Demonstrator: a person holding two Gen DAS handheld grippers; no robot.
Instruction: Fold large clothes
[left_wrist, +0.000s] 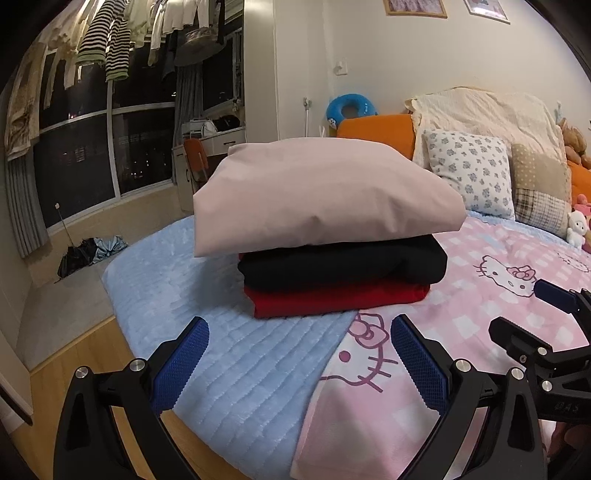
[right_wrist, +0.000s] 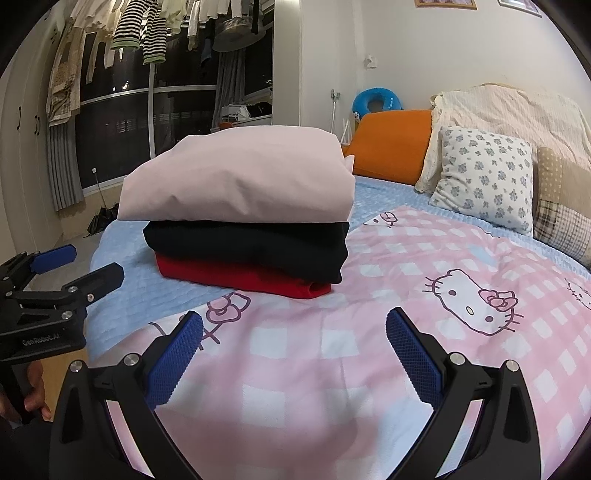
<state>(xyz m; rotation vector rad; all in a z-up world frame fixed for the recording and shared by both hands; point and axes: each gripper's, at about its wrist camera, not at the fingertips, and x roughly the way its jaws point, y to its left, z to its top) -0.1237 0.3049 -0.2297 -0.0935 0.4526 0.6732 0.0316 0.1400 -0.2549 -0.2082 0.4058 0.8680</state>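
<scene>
A stack of three folded clothes sits on the bed: a pale pink garment (left_wrist: 317, 195) on top, a black one (left_wrist: 343, 264) under it, a red one (left_wrist: 332, 299) at the bottom. The stack also shows in the right wrist view, pink (right_wrist: 240, 181), black (right_wrist: 251, 247), red (right_wrist: 240, 275). My left gripper (left_wrist: 299, 332) is open and empty, a short way in front of the stack. My right gripper (right_wrist: 295, 325) is open and empty, in front and to the right of it. Each gripper shows in the other's view, the right (left_wrist: 535, 314) and the left (right_wrist: 70, 266).
The bed has a light blue quilted cover (left_wrist: 229, 369) and a pink checked Hello Kitty sheet (right_wrist: 424, 314). Pillows (right_wrist: 484, 177), an orange headboard cushion (right_wrist: 391, 144) and plush toys (left_wrist: 576, 225) lie at the head. A folded umbrella (left_wrist: 85, 254) lies on the floor by the window.
</scene>
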